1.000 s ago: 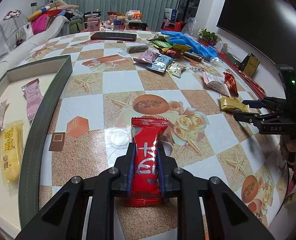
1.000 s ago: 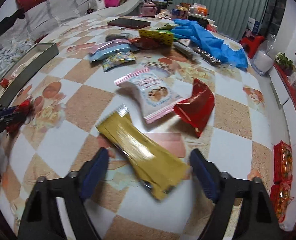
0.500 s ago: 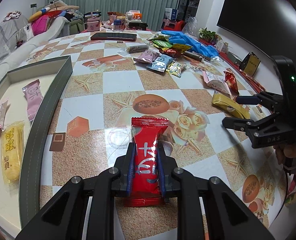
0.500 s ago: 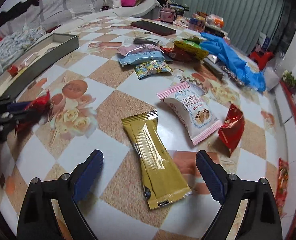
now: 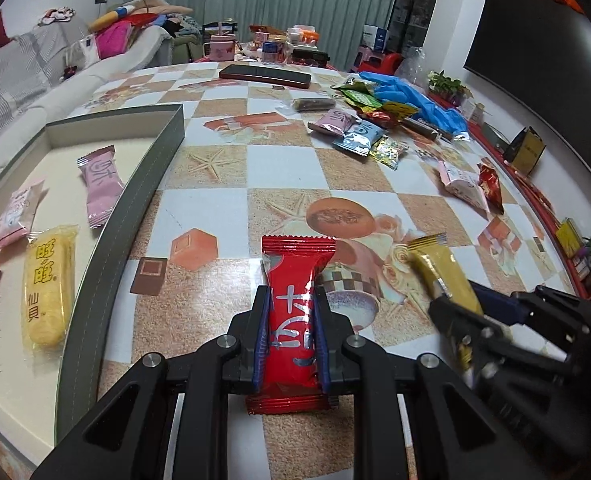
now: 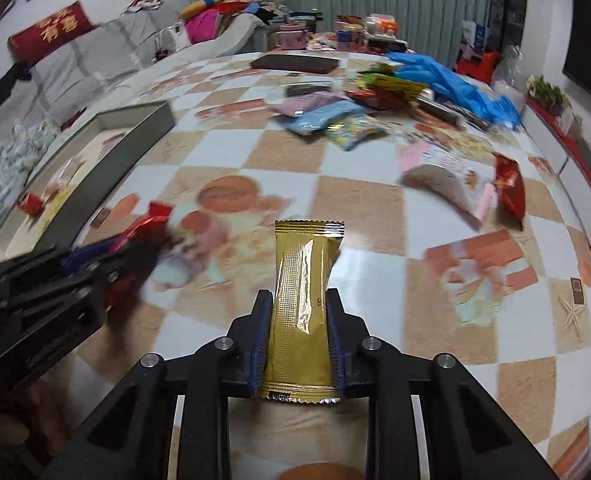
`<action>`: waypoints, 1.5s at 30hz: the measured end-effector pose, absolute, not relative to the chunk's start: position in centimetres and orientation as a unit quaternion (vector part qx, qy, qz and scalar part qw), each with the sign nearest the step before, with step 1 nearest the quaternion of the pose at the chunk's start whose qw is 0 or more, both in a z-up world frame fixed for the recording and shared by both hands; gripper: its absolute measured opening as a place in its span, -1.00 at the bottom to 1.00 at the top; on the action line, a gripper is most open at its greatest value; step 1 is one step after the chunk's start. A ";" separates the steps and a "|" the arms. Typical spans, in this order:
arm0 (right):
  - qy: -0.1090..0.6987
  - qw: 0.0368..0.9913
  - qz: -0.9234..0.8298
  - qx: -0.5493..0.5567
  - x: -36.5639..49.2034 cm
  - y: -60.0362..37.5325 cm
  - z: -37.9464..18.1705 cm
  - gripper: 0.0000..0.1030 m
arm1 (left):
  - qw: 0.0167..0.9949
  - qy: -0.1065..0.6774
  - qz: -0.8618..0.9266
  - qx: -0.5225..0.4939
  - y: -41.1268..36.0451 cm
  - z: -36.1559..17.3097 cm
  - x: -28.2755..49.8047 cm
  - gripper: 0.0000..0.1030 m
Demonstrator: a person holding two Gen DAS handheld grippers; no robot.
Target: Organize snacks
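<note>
**Both jaws loaded, tray off to my left**

My left gripper (image 5: 291, 336) has its jaws closed on the red snack packet (image 5: 293, 312), pinched across its width, so its long axis runs straight ahead along my fingers. My right gripper (image 6: 299, 340) holds the gold snack bar (image 6: 301, 300) the same way, jaws clamped on its lower half, the crimped far end pointing away from me. Both packets sit above the counter (image 5: 287, 168), not resting on it as far as I can judge.

What matters next is the grey tray (image 5: 135, 200): it lies left of both grippers, its near wall running diagonally away from me. My left hand is the nearer one; the right is just beside it on the far side from the tray. Inside already are a yellow packet (image 5: 47, 292) and pink packets (image 5: 99, 184). I judge the red packet should swing left over the wall first, toward bare tray floor, with the gold bar following.
</note>
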State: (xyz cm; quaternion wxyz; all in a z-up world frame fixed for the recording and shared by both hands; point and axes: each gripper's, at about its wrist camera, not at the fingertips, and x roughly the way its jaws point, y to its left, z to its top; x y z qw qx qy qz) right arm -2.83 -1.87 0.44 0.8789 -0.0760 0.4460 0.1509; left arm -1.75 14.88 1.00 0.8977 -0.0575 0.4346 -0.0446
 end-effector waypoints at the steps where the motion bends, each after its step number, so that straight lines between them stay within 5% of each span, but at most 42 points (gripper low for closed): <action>1: 0.442 0.880 0.152 -0.082 -3.0 -1.4 0.4 -0.46 | 0.898 0.436 -0.041 -0.048 14.7 1.0 -1.7 -0.58; 43: 0.441 0.881 0.155 -0.076 -3.1 -1.0 0.4 -0.45 | 0.898 0.439 -0.033 -0.014 13.4 0.9 -2.1 -0.58; 45: 0.451 0.874 0.163 -0.076 -3.0 -0.9 0.4 -0.30 | 0.898 0.439 -0.033 -0.014 13.4 0.9 -2.1 -0.60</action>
